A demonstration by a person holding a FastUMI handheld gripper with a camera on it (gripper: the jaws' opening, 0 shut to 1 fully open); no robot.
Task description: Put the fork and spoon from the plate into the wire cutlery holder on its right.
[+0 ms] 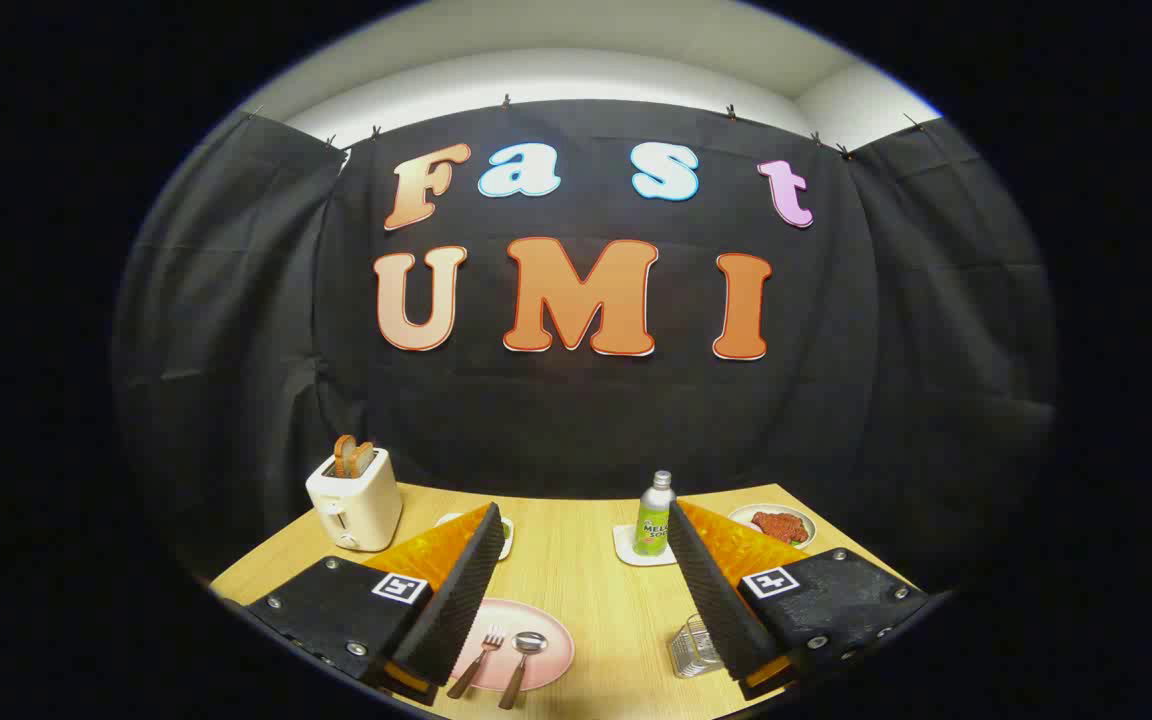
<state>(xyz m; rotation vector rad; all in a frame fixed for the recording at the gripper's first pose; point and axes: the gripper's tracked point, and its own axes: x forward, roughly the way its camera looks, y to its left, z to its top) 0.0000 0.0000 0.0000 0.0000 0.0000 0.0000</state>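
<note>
The gripper [581, 580] hangs above the near side of the wooden table [576, 580], fingers spread wide with nothing between the pads, only bare tabletop in the gap. Down at about seven o'clock from the middle of that gap sits the pink plate [551, 645], partly tucked behind the left finger [456, 600]. On the plate lie the fork [479, 660] and the spoon [519, 665], side by side, heads pointing away toward twelve o'clock, wooden-looking handles trailing back over the near rim. The fork is at nine o'clock of the spoon, close to it but apart.

Over at three o'clock from the plate, just inside the right finger [716, 590], stands the wire cutlery holder [693, 648]; the finger covers part of it, and whether anything is inside it is hard to judge from here.

Farther out, at one o'clock from the gap, a green-labelled drinks bottle with a silver cap [653, 515] stands on a white coaster [636, 552]. Beyond the right finger, a small white dish [774, 520] carries some red food. At eleven o'clock, a cream toaster [354, 498] has two slices of toast [354, 456] poking up from its slots. Behind the left finger peeks the edge of another white dish [504, 535], mostly hidden.
</note>
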